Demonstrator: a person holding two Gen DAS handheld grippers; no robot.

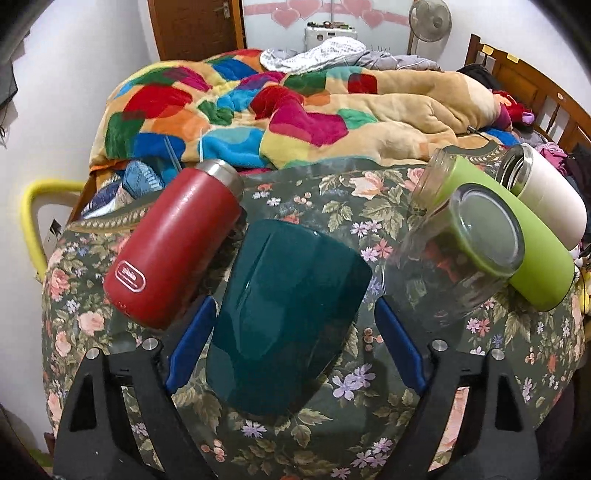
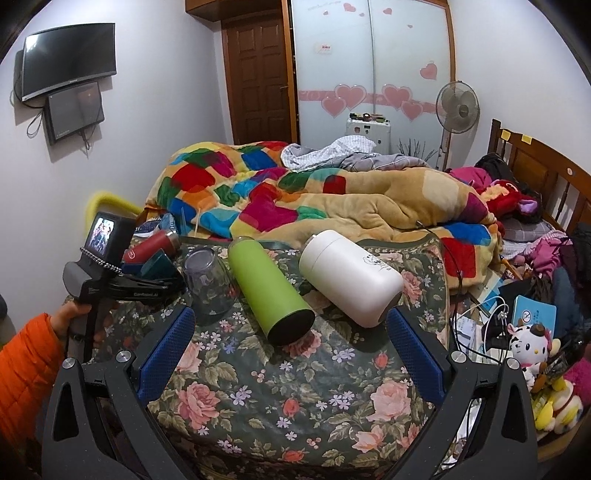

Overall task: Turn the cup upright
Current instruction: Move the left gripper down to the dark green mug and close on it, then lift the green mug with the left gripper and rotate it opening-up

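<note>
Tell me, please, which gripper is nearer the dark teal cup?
Left. The left gripper straddles the teal cup, fingers open either side. The right gripper hangs back near the green bottle.

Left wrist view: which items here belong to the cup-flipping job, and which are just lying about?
Job:
teal cup, lying between the open left tool
red flask, clear glass, green bottle, white flask, all on their sides
right tool, open, holding nothing

Lying about:
patchwork blanket
fan
plush toy
</note>
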